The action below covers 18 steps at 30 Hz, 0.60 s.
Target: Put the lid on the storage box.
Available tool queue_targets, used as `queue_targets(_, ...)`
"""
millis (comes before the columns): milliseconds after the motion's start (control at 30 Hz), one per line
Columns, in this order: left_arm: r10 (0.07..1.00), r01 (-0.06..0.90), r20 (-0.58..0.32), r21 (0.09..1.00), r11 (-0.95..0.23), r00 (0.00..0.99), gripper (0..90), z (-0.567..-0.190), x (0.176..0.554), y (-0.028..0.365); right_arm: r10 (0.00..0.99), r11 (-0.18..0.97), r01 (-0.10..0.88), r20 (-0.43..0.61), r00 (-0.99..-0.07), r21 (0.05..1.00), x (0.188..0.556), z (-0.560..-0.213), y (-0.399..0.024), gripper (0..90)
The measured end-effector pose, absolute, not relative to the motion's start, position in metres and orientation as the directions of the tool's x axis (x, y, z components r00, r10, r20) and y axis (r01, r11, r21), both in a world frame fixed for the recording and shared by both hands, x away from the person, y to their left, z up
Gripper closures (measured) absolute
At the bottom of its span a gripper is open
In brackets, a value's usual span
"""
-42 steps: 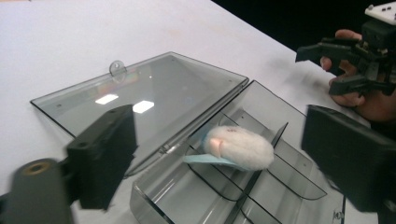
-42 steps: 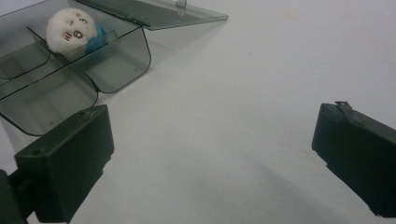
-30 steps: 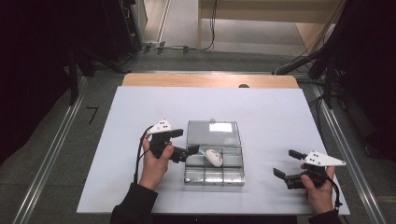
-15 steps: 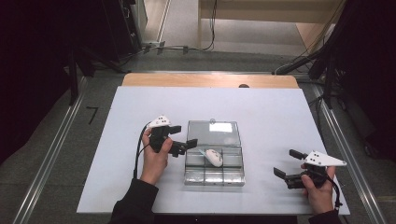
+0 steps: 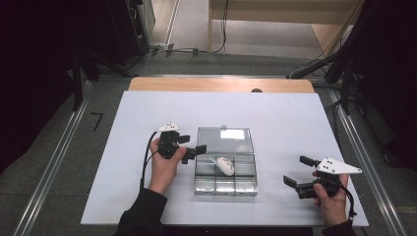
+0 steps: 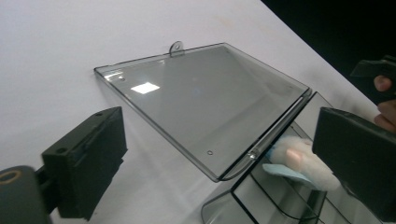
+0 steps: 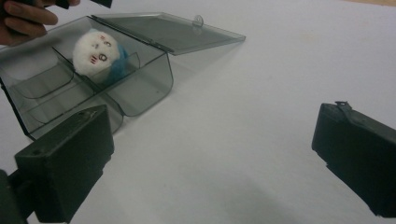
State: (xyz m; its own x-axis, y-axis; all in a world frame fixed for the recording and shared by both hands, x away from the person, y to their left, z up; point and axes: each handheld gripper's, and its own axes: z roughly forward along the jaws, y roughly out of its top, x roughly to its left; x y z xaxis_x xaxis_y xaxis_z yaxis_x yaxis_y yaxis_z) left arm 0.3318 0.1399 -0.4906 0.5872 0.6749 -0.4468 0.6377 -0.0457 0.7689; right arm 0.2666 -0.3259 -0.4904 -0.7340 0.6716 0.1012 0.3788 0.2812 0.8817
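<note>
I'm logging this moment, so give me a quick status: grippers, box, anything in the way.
Left gripper open at the box's left edge, holding nothing. Right gripper open, off to the right. Box open, lid flat, toy inside. Nothing in the way.

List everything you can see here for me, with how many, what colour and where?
Table top: one, white, centre of the high view.
Clear box: one, smoky transparent, divided into compartments, mid-table.
Box lid: one, same clear plastic, swung open and lying flat on the far side.
Soft toy: one, white with blue underneath, inside the box.
Wooden strip: one, tan, along the table's far edge.
Floor cables: several, dark, beyond the table.
Left tongs: one, black, open, at the box's left edge.
Right tongs: one, black, open, over the table's right part.
</note>
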Motion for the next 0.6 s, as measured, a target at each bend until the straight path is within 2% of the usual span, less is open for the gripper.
queue_targets(600,0.671,0.674,-0.478,0.737,-0.044,0.567,8.2,-0.499,0.337,0.135,0.63,0.261,0.381,0.142,-0.764,0.887,0.286,-0.467,-0.29,0.0)
